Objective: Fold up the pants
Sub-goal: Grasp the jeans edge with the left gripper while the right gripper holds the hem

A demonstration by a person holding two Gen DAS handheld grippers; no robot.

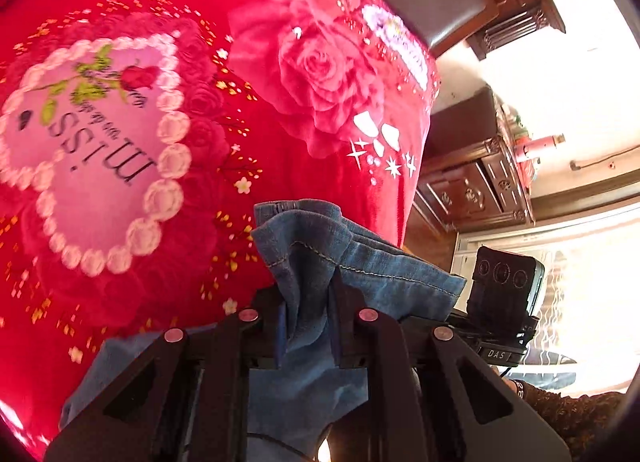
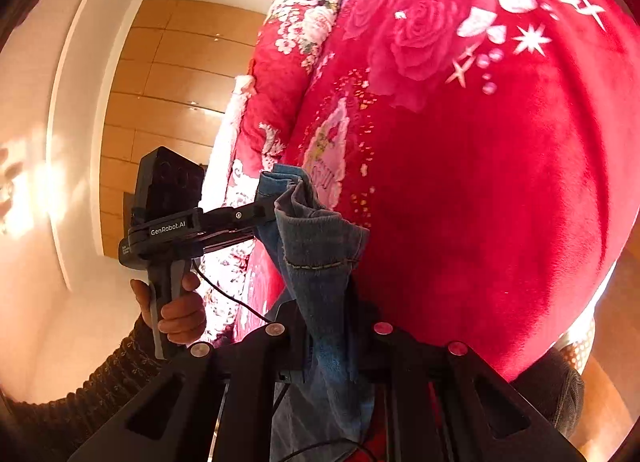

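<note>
Only rightward: hand (image 2: 176, 310) on left tongs (image 2: 268, 218), jeans (image 2: 320, 258).

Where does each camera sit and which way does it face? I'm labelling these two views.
Left wrist: on the left tool, looking along its fingers down at the red rose blanket; tool shut on the jeans; right tool's camera shows.
Right wrist: on the right tool, facing the blanket and tiled wall; shut on the jeans; the left hand shows.
Shared: blanket, jeans, the other tool.
</note>
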